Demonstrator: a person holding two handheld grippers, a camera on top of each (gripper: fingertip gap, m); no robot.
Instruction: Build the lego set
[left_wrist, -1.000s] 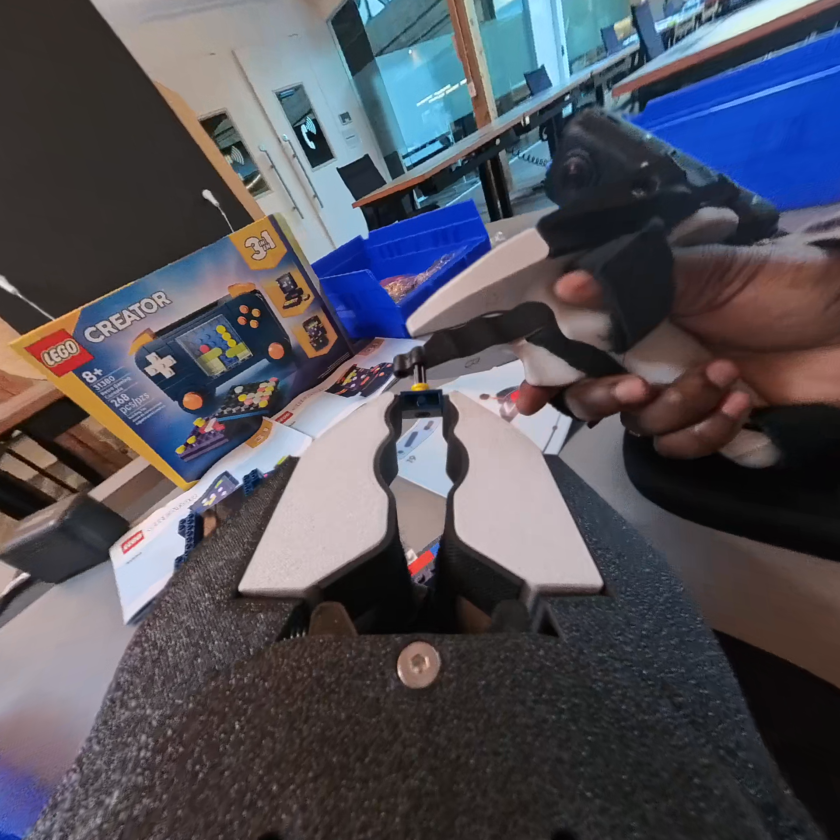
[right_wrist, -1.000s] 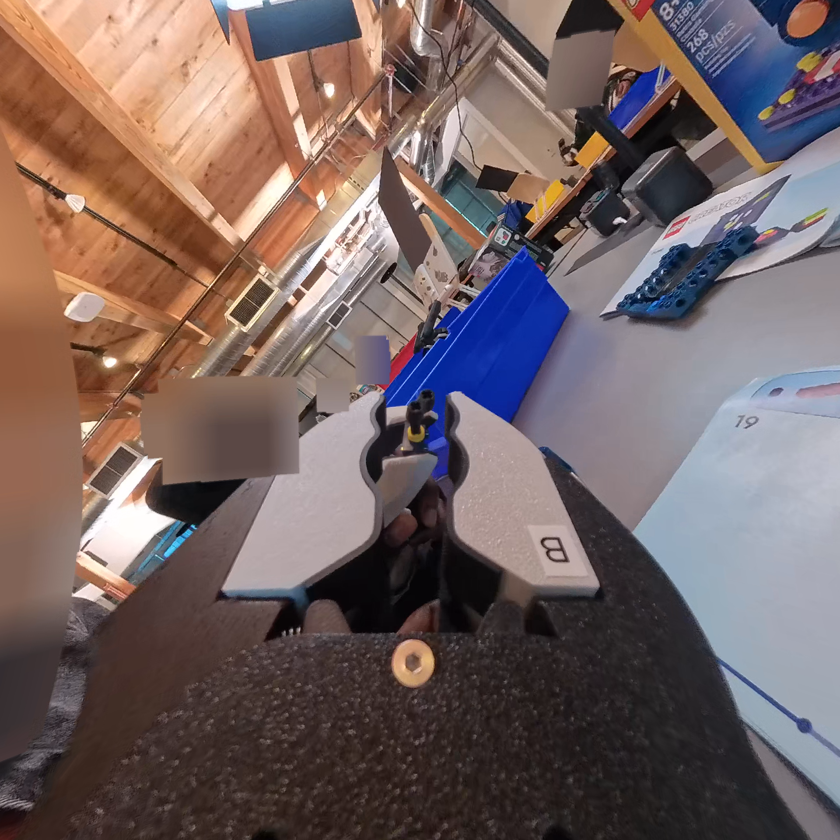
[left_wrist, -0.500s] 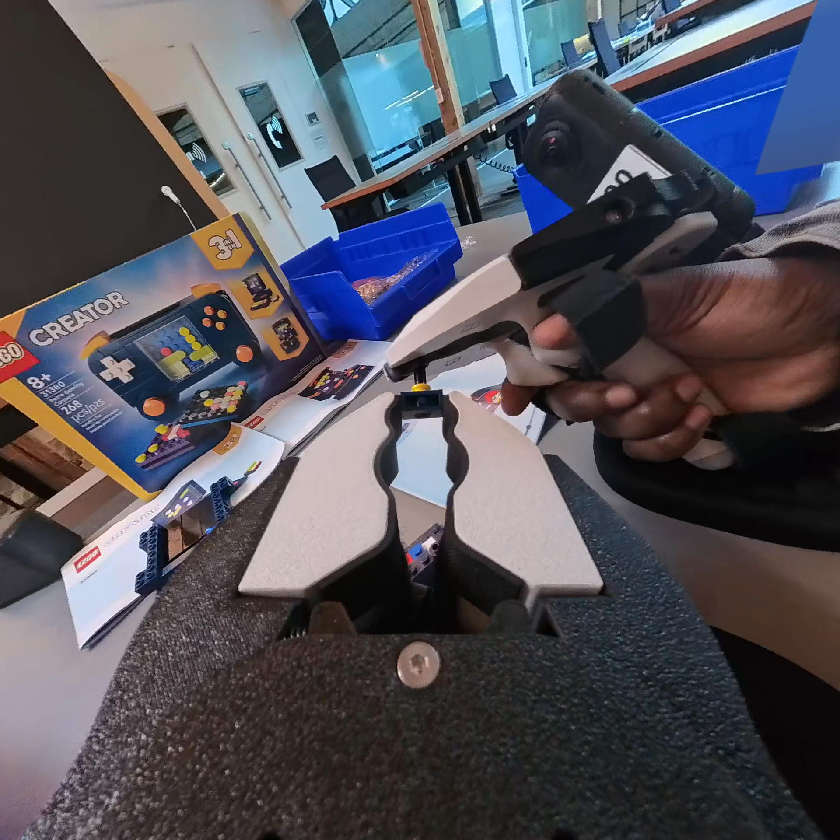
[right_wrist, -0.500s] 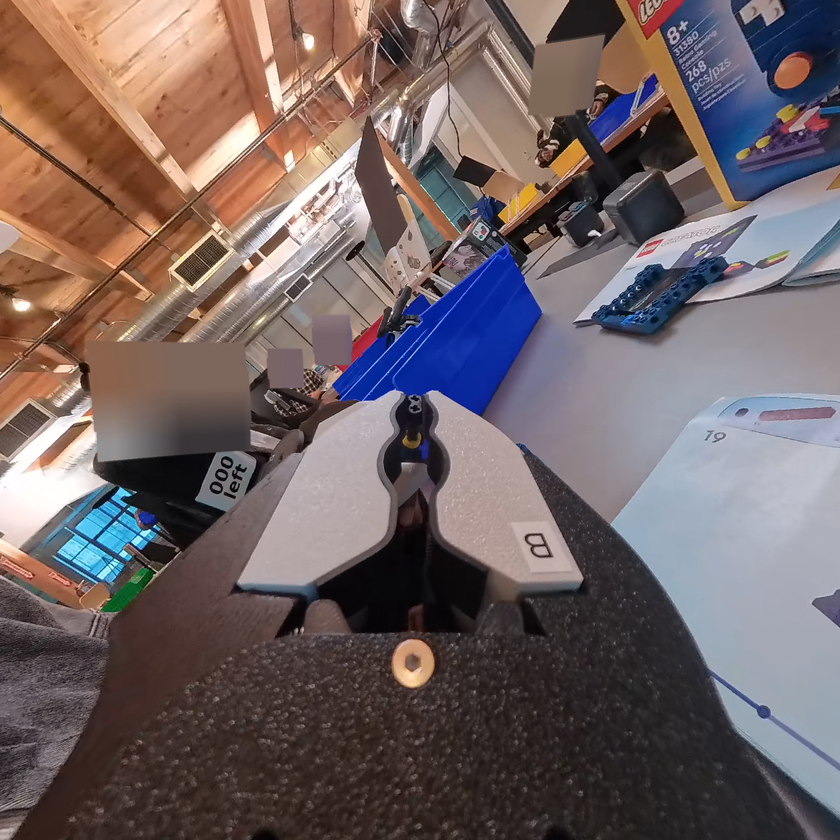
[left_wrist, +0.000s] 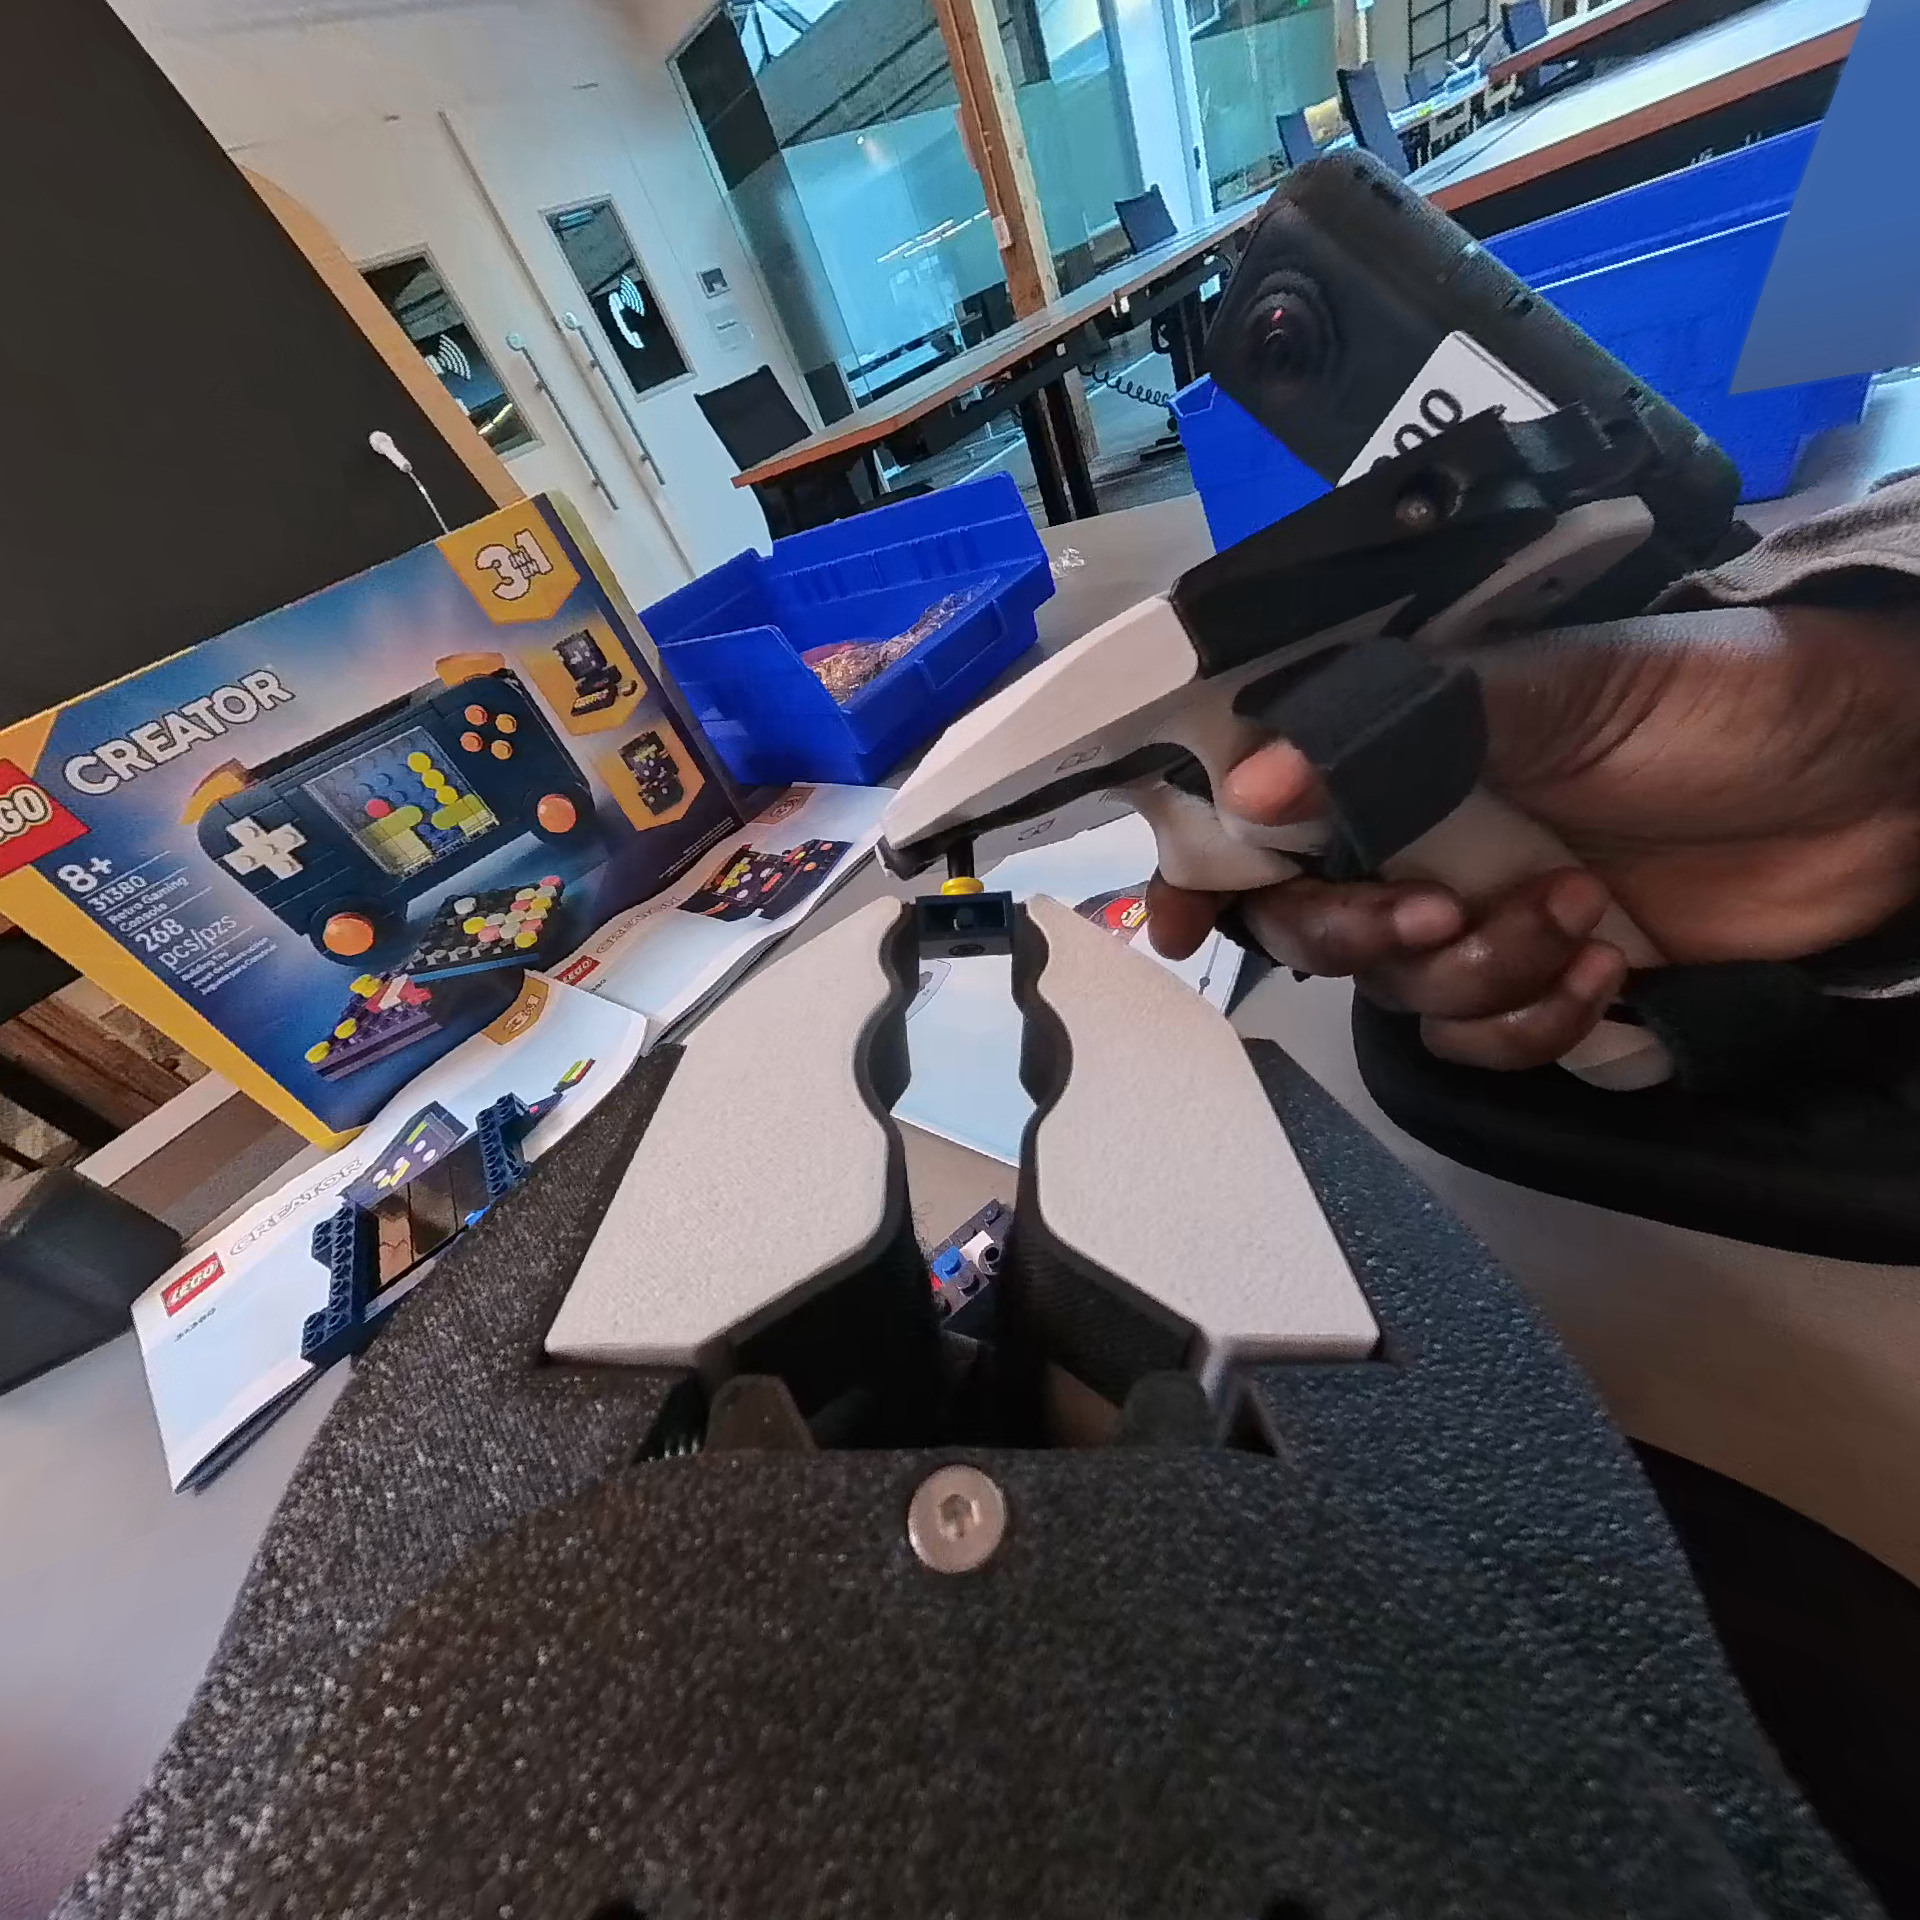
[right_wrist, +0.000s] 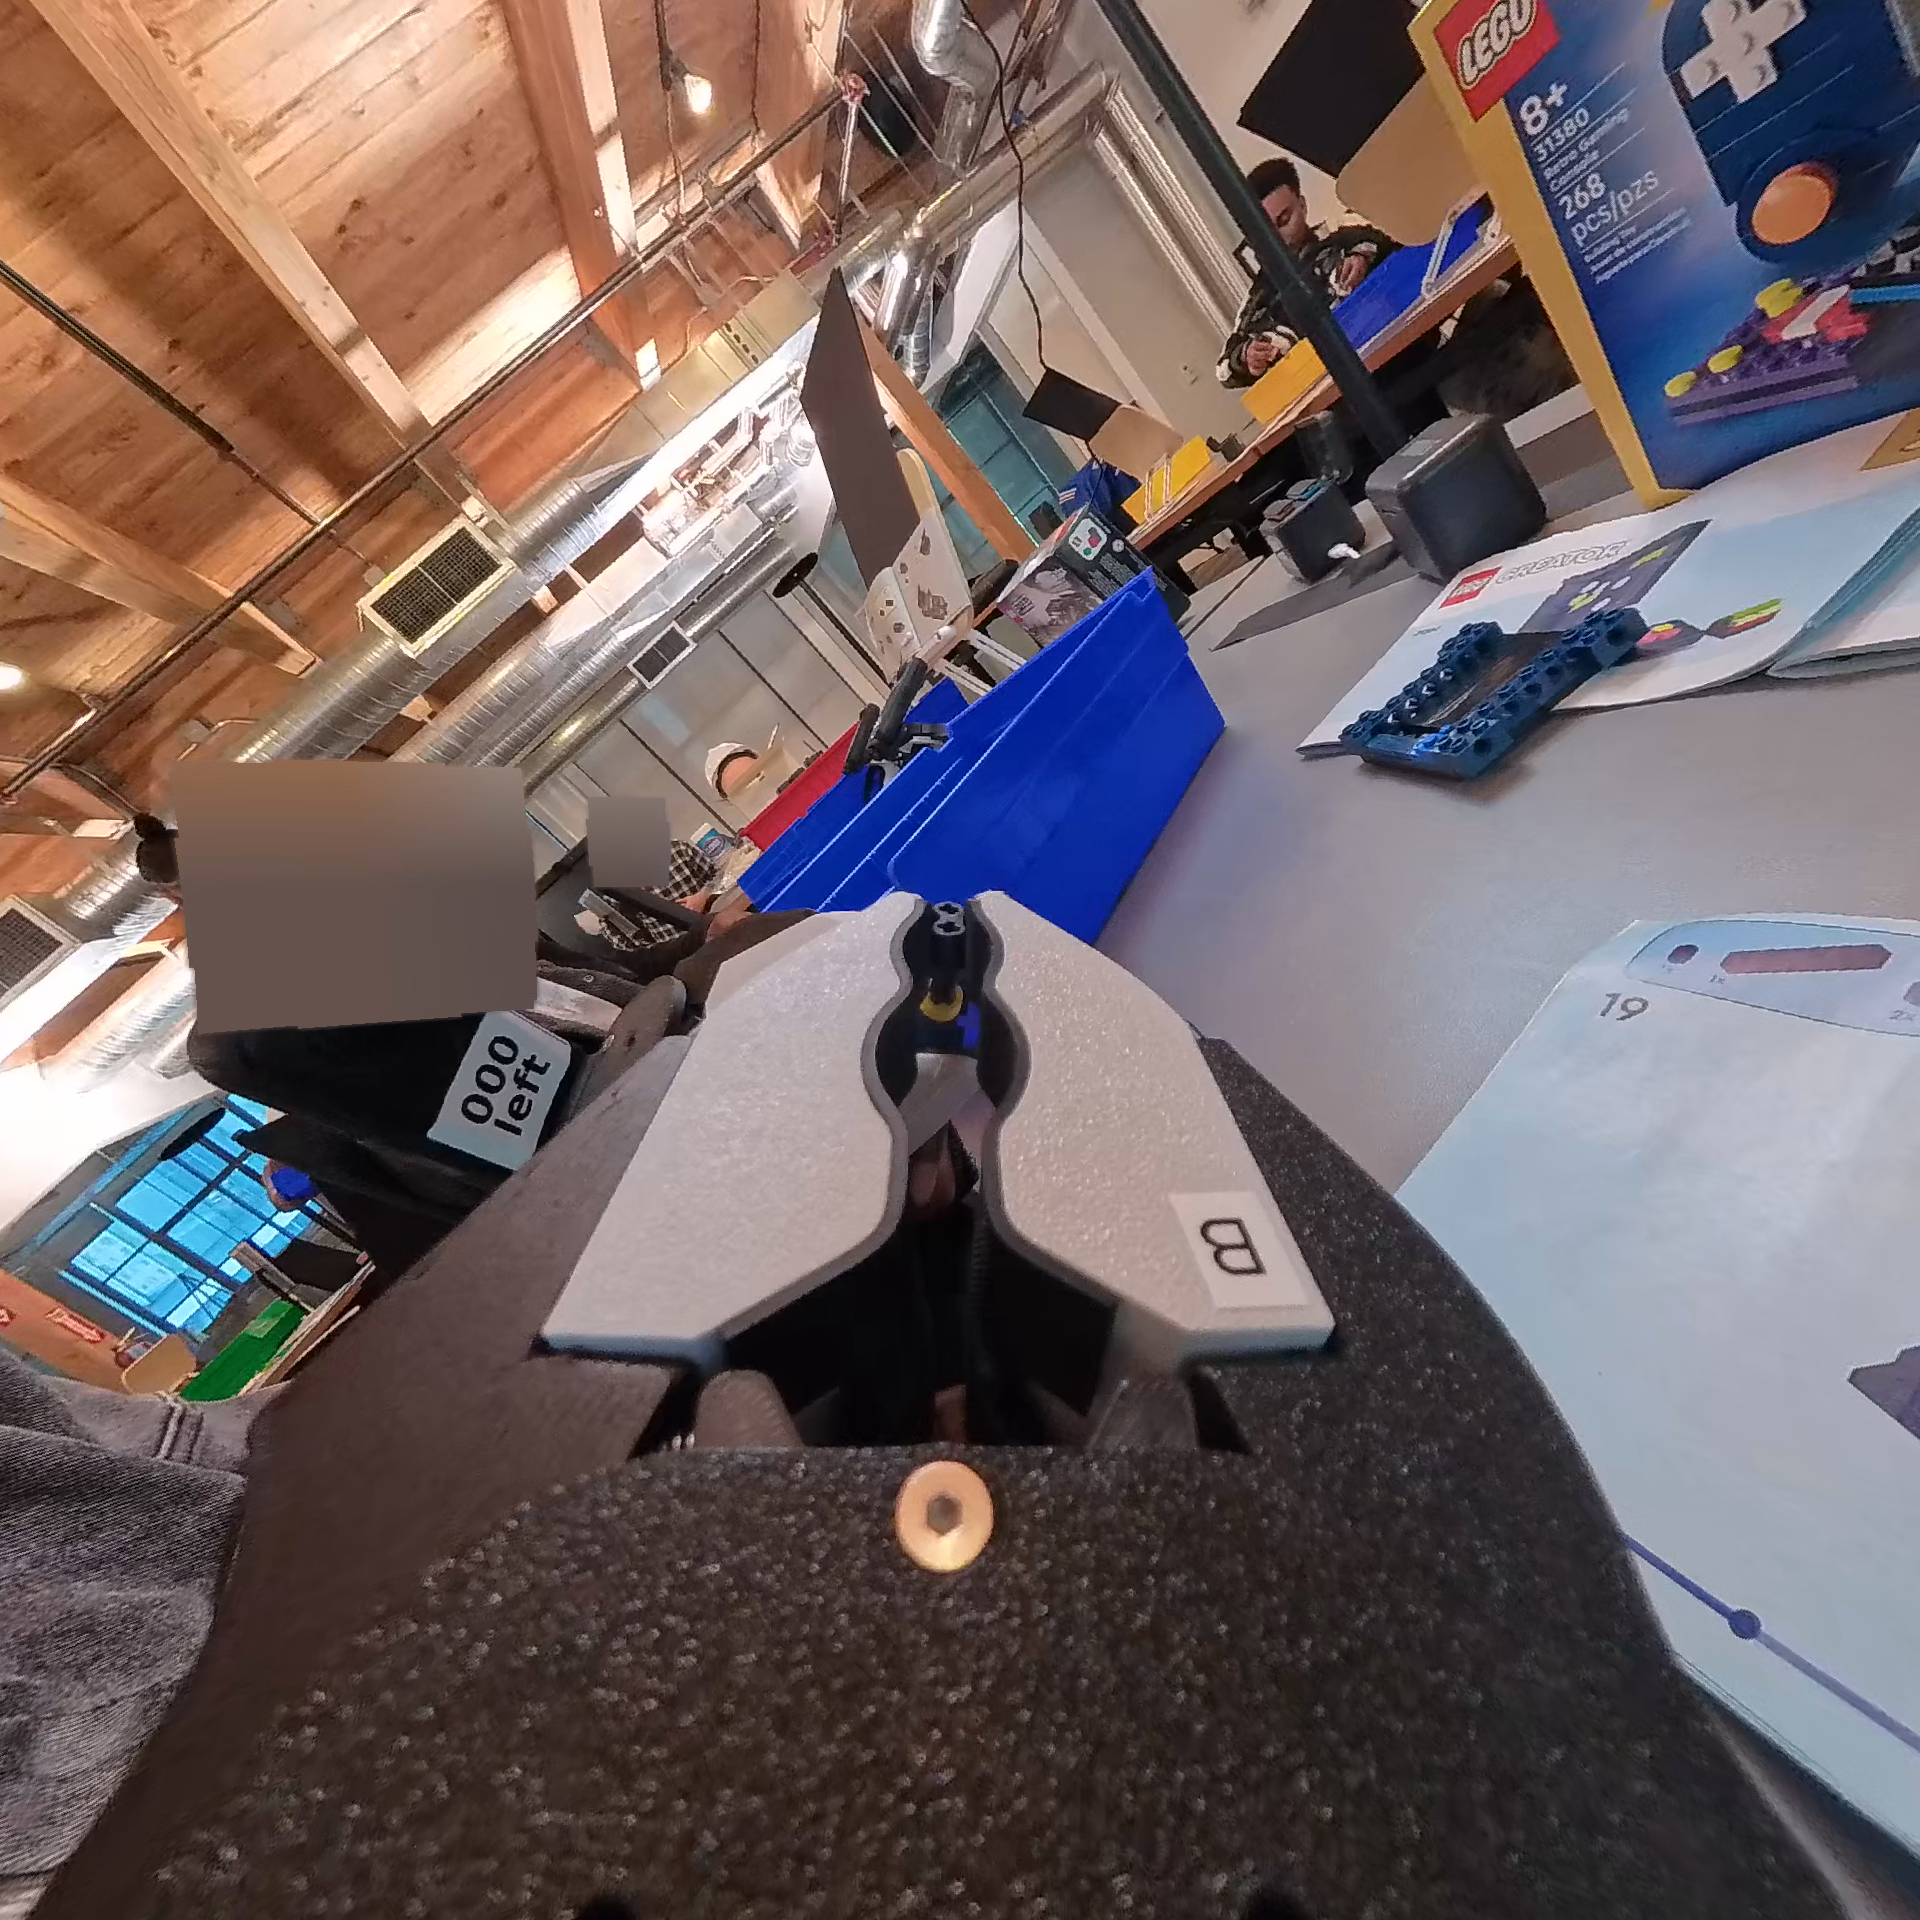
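Observation:
My left gripper (left_wrist: 964, 916) is shut on a small dark blue brick (left_wrist: 964, 932), gripped between its two fingertips above the table. A yellow ring (left_wrist: 961, 886) sits on top of the brick, and a black pin (left_wrist: 958, 857) rises from it. My right gripper (right_wrist: 948, 914) is shut on the black pin's upper end (right_wrist: 945, 925). The yellow ring (right_wrist: 938, 1006) and blue brick (right_wrist: 968, 1023) show just behind its fingertips. In the left wrist view the right gripper (left_wrist: 920, 842), held by a hand (left_wrist: 1621, 821), comes in from the right with its tips right over the brick.
A toy box (left_wrist: 343, 790) stands at the left, with booklets (left_wrist: 717, 914) and a dark blue frame assembly (left_wrist: 416, 1216) before it. A blue bin (left_wrist: 862, 665) stands behind. The right wrist view shows blue bins (right_wrist: 1039, 790), an open instruction page (right_wrist: 1714, 1195) and people at far tables. The grippers are tip to tip, or close to it.
My right gripper's fingers stood open around the black pin a second ago and have shut on it. My left gripper has kept its hold on the blue brick; both views shifted slightly.

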